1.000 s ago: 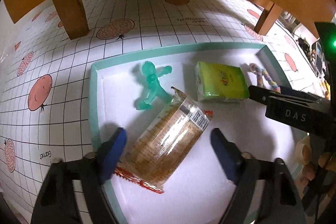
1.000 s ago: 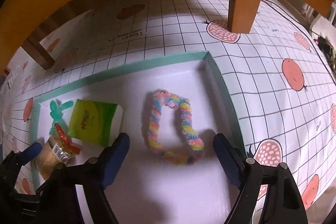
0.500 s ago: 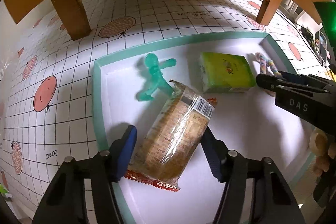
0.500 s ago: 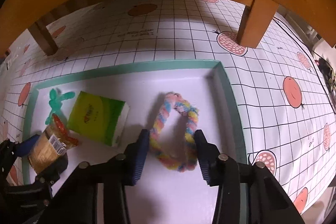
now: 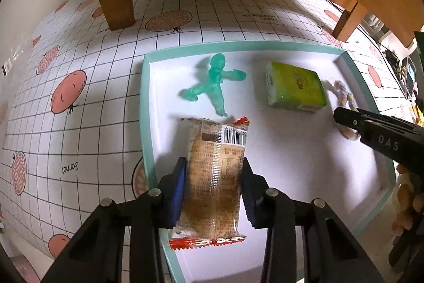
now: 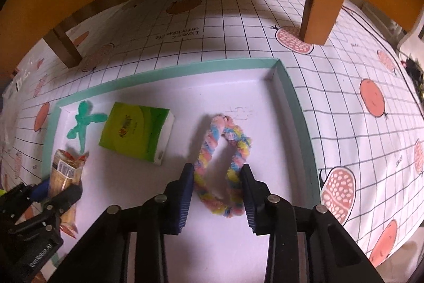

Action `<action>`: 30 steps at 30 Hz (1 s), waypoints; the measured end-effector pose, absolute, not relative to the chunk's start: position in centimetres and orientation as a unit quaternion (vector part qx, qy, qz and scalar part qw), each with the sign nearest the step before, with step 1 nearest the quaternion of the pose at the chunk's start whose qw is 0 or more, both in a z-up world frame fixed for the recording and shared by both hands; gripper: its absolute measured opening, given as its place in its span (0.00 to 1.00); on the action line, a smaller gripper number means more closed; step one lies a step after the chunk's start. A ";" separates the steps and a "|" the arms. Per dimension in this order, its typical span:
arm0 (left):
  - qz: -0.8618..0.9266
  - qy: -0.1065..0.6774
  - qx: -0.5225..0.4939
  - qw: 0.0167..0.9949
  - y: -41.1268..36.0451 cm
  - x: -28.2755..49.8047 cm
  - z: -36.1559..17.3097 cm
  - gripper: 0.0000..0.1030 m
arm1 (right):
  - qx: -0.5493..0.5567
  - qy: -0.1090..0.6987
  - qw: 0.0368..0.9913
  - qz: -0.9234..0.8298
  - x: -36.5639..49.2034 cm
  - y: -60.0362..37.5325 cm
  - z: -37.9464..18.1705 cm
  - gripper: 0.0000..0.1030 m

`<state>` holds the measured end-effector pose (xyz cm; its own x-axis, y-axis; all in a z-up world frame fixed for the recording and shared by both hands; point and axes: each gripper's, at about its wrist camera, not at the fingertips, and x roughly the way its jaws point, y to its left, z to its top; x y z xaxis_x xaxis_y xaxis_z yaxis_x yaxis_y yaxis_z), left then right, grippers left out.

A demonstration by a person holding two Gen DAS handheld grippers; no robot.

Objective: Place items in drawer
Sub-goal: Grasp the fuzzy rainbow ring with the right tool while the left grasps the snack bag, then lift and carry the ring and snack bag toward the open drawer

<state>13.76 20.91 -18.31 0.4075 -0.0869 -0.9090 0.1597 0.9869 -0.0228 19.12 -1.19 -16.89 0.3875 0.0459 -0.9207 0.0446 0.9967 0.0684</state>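
Observation:
A shallow drawer (image 5: 147, 108) with a teal rim and white floor lies on the patterned cloth. My left gripper (image 5: 214, 169) is shut on a brown snack packet (image 5: 217, 145) with red crimped ends, at the drawer's near left. My right gripper (image 6: 217, 173) is shut on a pastel braided ring (image 6: 238, 142), squeezing it into a narrow oval near the drawer's right wall (image 6: 294, 108). A green toy figure (image 5: 214, 81) and a green tissue pack (image 5: 295, 86) lie on the drawer floor further back. Whether the packet is off the floor I cannot tell.
A wooden table's underside spans the top, with legs (image 5: 114, 1) (image 6: 320, 12) standing on the grid cloth (image 5: 66, 70) beyond the drawer. The right gripper's body (image 5: 371, 129) and a person's hand (image 5: 405, 192) sit at the left view's right edge.
Both grippers went from open to shut. The left took hold of the snack packet, which turned in line with the fingers. The right closed on the braided ring and narrowed it.

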 end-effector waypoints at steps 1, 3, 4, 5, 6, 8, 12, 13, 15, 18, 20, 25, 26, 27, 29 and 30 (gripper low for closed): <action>-0.073 0.540 0.031 0.838 21.0 13.7 -18.3 0.38 | 0.048 0.554 0.831 0.000 19.0 -1.3 -16.8 0.35; -0.073 0.543 0.024 0.836 21.0 13.6 -18.2 0.38 | 0.067 0.553 0.830 0.000 18.8 -1.7 -16.5 0.35; -0.073 0.545 0.021 0.835 21.0 13.6 -18.2 0.38 | 0.073 0.553 0.830 0.000 18.7 -1.9 -16.4 0.35; -0.073 0.548 0.017 0.833 21.1 13.6 -18.1 0.38 | 0.079 0.553 0.830 0.000 18.7 -1.9 -16.3 0.35; -0.073 0.550 0.012 0.832 21.2 13.5 -18.1 0.38 | 0.086 0.552 0.829 0.000 18.5 -2.1 -16.2 0.35; -0.072 0.552 0.005 0.831 21.5 13.3 -17.9 0.38 | 0.100 0.551 0.829 0.000 18.3 -2.3 -15.9 0.34; -0.072 0.550 0.001 0.832 21.7 13.0 -17.4 0.38 | 0.135 0.545 0.828 0.004 17.8 -2.9 -15.2 0.34; -0.071 0.548 0.000 0.833 21.8 13.0 -17.2 0.38 | 0.143 0.543 0.828 0.004 17.6 -3.1 -15.0 0.34; -0.072 0.545 -0.001 0.835 21.9 13.0 -16.7 0.38 | 0.156 0.540 0.827 0.003 17.3 -3.3 -14.8 0.33; -0.073 0.541 -0.006 0.838 22.3 12.9 -16.0 0.38 | 0.183 0.535 0.825 0.003 16.8 -4.0 -14.3 0.33; -0.074 0.538 -0.009 0.840 22.4 12.7 -15.6 0.38 | 0.195 0.531 0.825 0.004 16.5 -4.3 -13.9 0.33; -0.078 0.534 -0.009 0.842 22.1 12.7 -15.0 0.38 | 0.231 0.522 0.821 0.008 15.8 -5.2 -13.2 0.31; -0.079 0.533 -0.008 0.842 22.0 12.7 -14.9 0.38 | 0.237 0.521 0.820 0.008 15.6 -5.3 -13.1 0.30; -0.079 0.532 -0.008 0.843 21.8 12.7 -14.8 0.38 | 0.240 0.521 0.819 0.009 15.5 -5.5 -13.1 0.30; -0.082 0.532 -0.008 0.843 21.7 12.7 -14.6 0.38 | 0.248 0.518 0.819 0.012 15.3 -5.7 -13.1 0.29; -0.083 0.531 -0.008 0.843 21.7 12.6 -14.5 0.38 | 0.253 0.515 0.819 0.015 15.2 -5.8 -13.0 0.29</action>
<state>12.64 21.70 -14.52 0.4229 -0.1481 -0.8940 0.1307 0.9862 -0.1015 15.22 -5.82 -13.01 0.4685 0.2845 -0.8364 0.2367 0.8717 0.4291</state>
